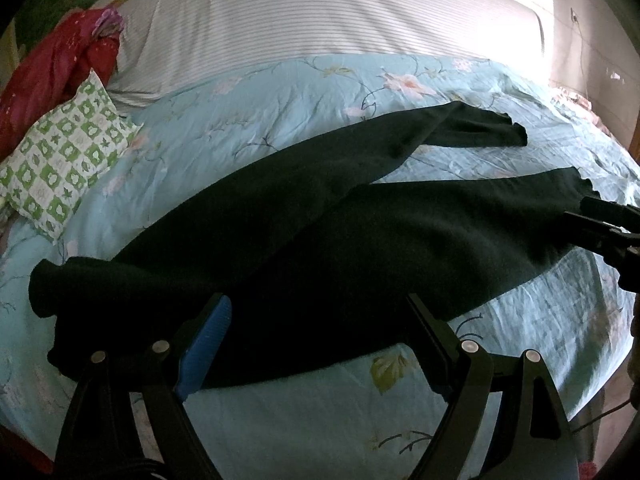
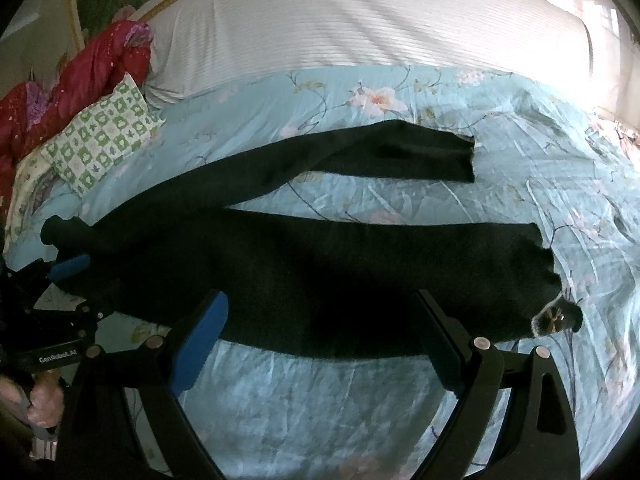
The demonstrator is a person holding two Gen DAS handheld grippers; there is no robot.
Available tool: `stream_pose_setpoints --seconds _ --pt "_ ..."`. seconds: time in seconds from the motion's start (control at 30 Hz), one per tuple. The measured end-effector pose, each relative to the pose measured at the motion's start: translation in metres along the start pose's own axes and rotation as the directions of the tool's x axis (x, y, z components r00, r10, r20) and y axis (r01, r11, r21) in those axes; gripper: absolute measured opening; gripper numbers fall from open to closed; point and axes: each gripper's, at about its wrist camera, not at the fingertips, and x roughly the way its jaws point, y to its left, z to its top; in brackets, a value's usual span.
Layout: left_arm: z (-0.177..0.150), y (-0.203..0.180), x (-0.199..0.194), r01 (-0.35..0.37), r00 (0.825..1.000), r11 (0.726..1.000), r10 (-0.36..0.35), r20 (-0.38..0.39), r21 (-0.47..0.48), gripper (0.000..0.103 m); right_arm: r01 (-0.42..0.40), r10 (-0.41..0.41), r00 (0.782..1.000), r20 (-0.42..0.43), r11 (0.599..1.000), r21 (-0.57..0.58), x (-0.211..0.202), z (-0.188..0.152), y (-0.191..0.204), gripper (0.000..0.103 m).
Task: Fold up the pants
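- left wrist view: no readable writing. left gripper (image 1: pixel 320 344) w/ jaws spread wide, blue pads, hovering over the near edge of the black pants (image 1: pixel 280 248), holding nothing. pants lie flat on the floral blue quilt (image 1: pixel 248 104), waist to the left, both legs spread to the right. right gripper (image 1: pixel 600 220) pokes in at far right by the near leg's cuff; can't tell its state here. green check pillow (image 1: pixel 68 156) & red blanket (image 1: pixel 56 64) at left.
- right wrist view: "genrobot.ai" printed on the left gripper (image 2: pixel 60 292), seen at left by the waistband w/ a hand (image 2: pixel 40 400) under it. right gripper (image 2: pixel 320 340) wide apart too, empty, over the near leg.
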Motion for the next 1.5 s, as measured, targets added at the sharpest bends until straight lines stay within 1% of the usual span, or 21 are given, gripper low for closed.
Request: stream_pose_setpoints --seconds 0.13,0.3,0.4,0.47,0.53,0.57,0.67,0.73,0.9,1.0,1.1,1.23,1.4,1.5 --pt "0.007 0.000 0.002 0.001 1.000 1.000 -0.001 -0.003 0.005 0.086 -0.011 0.011 1.000 0.000 1.000 0.025 -0.001 0.001 -0.006 0.092" --pt "0.021 -0.005 0.007 -0.004 1.000 0.999 0.004 0.002 0.040 0.086 -0.031 0.031 1.000 0.002 0.998 0.061 -0.001 0.005 -0.016 0.092" --pt "0.032 -0.008 0.011 0.010 1.000 0.998 -0.010 -0.005 0.058 0.086 -0.040 0.040 0.999 0.007 0.996 0.077 -0.002 0.010 -0.023 0.091" --pt "0.040 -0.010 0.014 0.026 1.000 0.997 -0.025 -0.011 0.074 0.086 -0.024 0.023 1.000 0.008 0.998 0.064 -0.001 0.015 -0.025 0.082" --pt "0.050 -0.013 0.020 0.051 0.998 0.994 -0.048 -0.026 0.101 0.086 -0.008 0.008 1.000 0.008 0.999 0.050 0.000 0.020 -0.028 0.076" --pt "0.056 -0.015 0.023 0.056 0.998 0.992 -0.053 -0.030 0.117 0.086 -0.009 0.008 1.000 0.009 0.999 0.052 0.001 0.024 -0.031 0.074" --pt "0.073 -0.020 0.033 0.069 0.997 0.986 -0.063 -0.046 0.152 0.086 -0.027 0.026 1.000 0.012 0.997 0.076 0.003 0.038 -0.045 0.072" --pt "0.086 -0.025 0.042 0.083 0.996 0.982 -0.075 -0.058 0.170 0.086 -0.038 0.037 0.999 0.017 0.995 0.092 0.004 0.049 -0.054 0.072" --pt "0.116 -0.036 0.070 0.094 0.993 0.976 -0.079 -0.085 0.195 0.086 -0.054 0.051 0.998 0.025 0.988 0.144 0.009 0.078 -0.083 0.070" --pt "0.133 -0.048 0.092 0.109 0.989 0.968 -0.083 -0.124 0.224 0.086 -0.064 0.062 0.998 0.015 0.983 0.173 0.017 0.093 -0.101 0.068" --pt "0.147 -0.061 0.111 0.133 0.984 0.959 -0.099 -0.145 0.251 0.086 -0.065 0.066 0.998 0.001 0.978 0.200 0.028 0.105 -0.118 0.068" --pt "0.158 -0.078 0.135 0.146 0.980 0.950 -0.100 -0.173 0.278 0.086 -0.066 0.074 0.997 -0.024 0.972 0.226 0.049 0.119 -0.138 0.068" --pt "0.159 -0.086 0.168 0.149 0.968 0.947 -0.082 -0.235 0.283 0.083 -0.041 0.062 0.994 -0.086 0.972 0.231 0.082 0.131 -0.163 0.067" --pt "0.159 -0.088 0.178 0.145 0.968 0.943 -0.073 -0.240 0.301 0.083 -0.029 0.055 0.993 -0.106 0.973 0.231 0.097 0.137 -0.178 0.065"
